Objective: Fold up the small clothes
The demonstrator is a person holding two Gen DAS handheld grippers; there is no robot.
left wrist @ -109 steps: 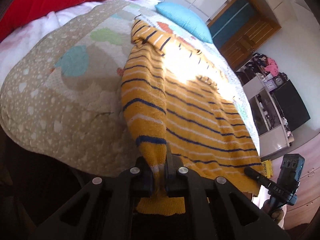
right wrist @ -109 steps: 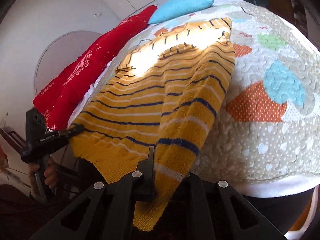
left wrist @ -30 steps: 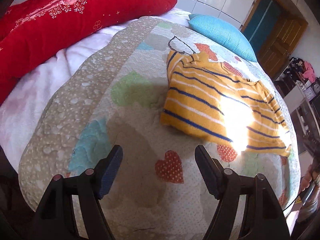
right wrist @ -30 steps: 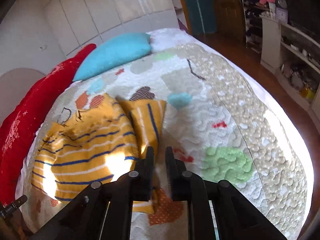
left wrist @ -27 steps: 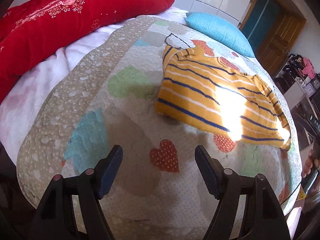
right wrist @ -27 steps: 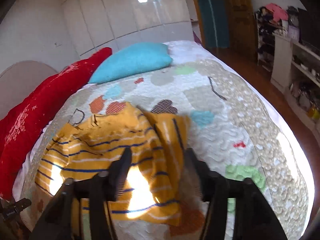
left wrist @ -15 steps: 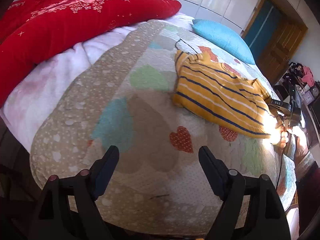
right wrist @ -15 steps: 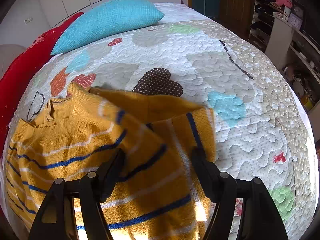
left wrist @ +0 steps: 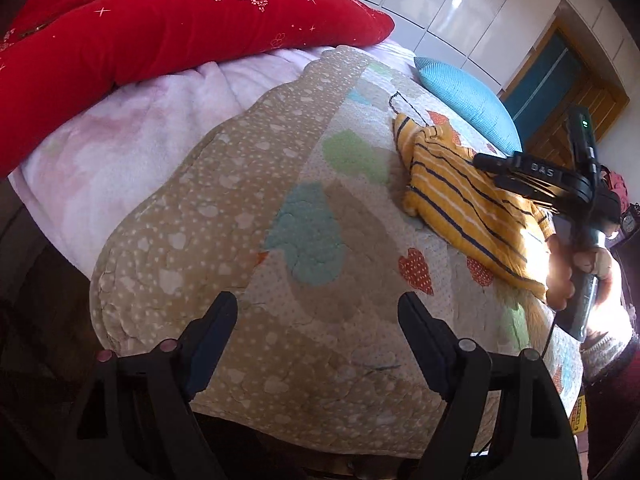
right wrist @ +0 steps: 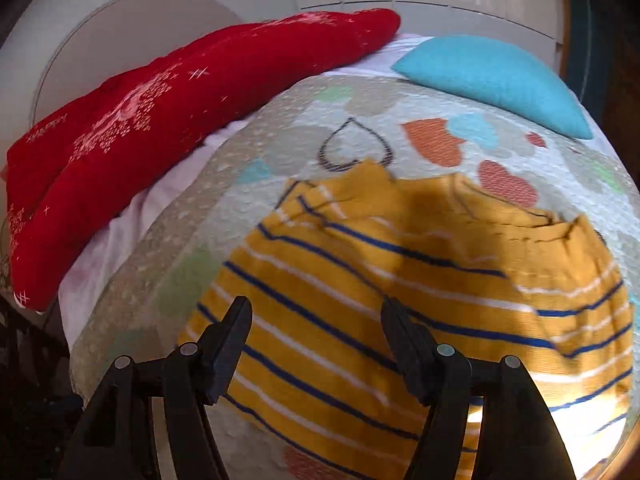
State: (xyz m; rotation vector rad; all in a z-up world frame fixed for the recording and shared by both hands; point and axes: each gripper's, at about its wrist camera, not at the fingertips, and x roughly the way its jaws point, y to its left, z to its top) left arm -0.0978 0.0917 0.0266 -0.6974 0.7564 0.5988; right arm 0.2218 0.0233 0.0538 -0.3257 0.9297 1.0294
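Note:
A small yellow sweater (right wrist: 420, 280) with blue and white stripes lies folded on the heart-patterned quilt (right wrist: 304, 120). My right gripper (right wrist: 316, 320) is open and empty, hovering just above the sweater's near part. In the left wrist view the sweater (left wrist: 452, 196) lies at the far right of the bed, with the right gripper (left wrist: 536, 176) held over it by a hand. My left gripper (left wrist: 318, 316) is open and empty, low over the quilt (left wrist: 240, 208), well away from the sweater.
A long red pillow (left wrist: 140, 24) lies along the bed's far left side, on a pale pink blanket (left wrist: 132, 120). A turquoise cushion (right wrist: 496, 76) lies beyond the sweater. A wooden door (left wrist: 560, 80) and white cupboards stand past the bed.
My right gripper let go of the sweater's sleeve, opened, and swung round over the sweater's body. My left gripper stayed open and drew back toward the bed's near edge.

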